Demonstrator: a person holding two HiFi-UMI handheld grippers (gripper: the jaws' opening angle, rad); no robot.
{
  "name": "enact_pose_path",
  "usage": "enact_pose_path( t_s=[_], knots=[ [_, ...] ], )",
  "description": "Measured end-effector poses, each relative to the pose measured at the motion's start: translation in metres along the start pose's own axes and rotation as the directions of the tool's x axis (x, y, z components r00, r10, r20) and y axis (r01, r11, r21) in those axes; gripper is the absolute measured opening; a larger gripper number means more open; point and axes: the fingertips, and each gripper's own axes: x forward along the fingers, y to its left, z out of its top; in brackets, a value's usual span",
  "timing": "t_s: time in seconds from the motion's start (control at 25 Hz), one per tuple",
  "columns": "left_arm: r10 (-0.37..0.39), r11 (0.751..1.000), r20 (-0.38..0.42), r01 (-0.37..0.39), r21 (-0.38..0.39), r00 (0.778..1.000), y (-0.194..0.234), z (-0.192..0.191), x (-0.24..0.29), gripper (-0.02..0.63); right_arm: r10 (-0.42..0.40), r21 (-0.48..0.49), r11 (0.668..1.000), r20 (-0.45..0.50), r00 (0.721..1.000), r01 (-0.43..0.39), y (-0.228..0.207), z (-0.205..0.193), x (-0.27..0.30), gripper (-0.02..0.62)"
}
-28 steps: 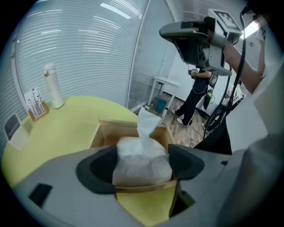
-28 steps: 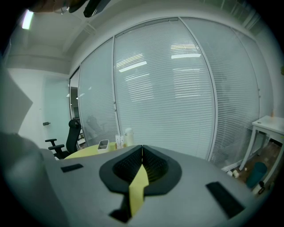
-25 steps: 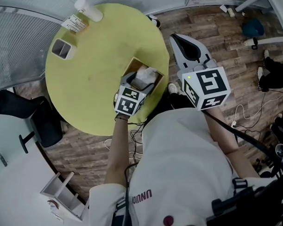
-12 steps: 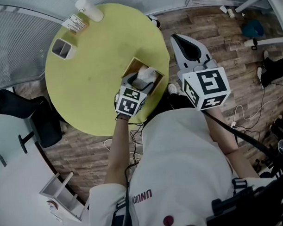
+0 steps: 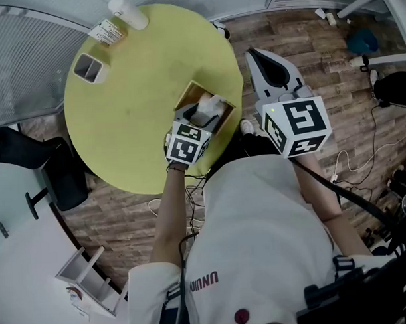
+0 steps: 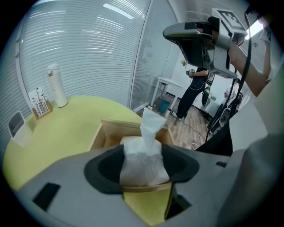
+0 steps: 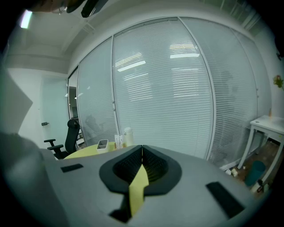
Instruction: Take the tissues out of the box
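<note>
Left gripper [image 6: 145,162] jaws have just been closing and pinch the tissues [image 6: 144,148] between them, low on the wad, likely soft and light; right gripper [image 7: 142,153] jaws pressed together

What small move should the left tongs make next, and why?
Probably squeeze a little tighter before lifting. The left tongs have just been closing, and the tissue stands between their pads, which seem to touch both of its sides, while it sits in the wooden box.
</note>
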Motion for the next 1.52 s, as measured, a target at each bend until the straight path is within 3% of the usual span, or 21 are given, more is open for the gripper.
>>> enact_pose_path(
  t_s=[1.52],
  knots=[
    [0.050,0.999,0.050,-0.049,-0.024,0.998,0.002,0.019,-0.024,0.264,0.022,-0.001,1.000,0.008,1.000,-0.022,0.009,0.002,0.000,0.018]
  ],
)
